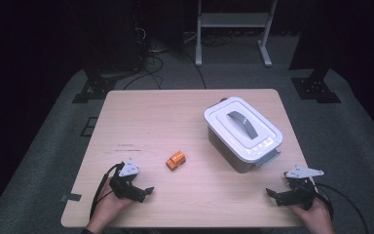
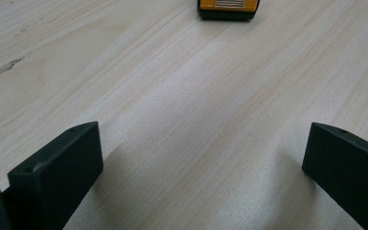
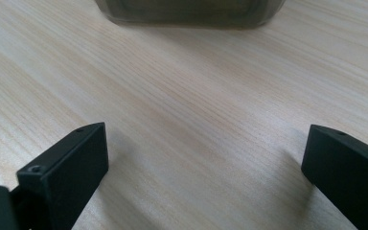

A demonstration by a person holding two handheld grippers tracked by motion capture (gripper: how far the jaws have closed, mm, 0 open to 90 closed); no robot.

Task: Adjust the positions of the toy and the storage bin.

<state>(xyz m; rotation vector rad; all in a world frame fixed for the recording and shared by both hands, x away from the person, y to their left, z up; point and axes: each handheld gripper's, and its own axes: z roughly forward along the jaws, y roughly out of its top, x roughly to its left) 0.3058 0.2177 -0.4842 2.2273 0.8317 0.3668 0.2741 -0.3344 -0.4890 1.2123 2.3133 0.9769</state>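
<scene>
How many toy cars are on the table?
1. The orange toy car sits near the table's middle, between the left gripper and the lidded box. Others could be hidden inside the box.

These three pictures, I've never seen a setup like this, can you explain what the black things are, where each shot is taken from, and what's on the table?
A person sits at a wooden table holding a two-jaw tool in each hand. The high view looks down from above: the left hand-held gripper is at lower left, the right hand-held gripper at lower right. The other two pictures come from small cameras riding on those grippers, looking along their black jaws. On the table lie an orange toy car and a white lidded box with a grey handle. The left gripper view faces the car, the right gripper view faces the box's base. Both sets of jaws stand wide open; nothing is held.
</scene>
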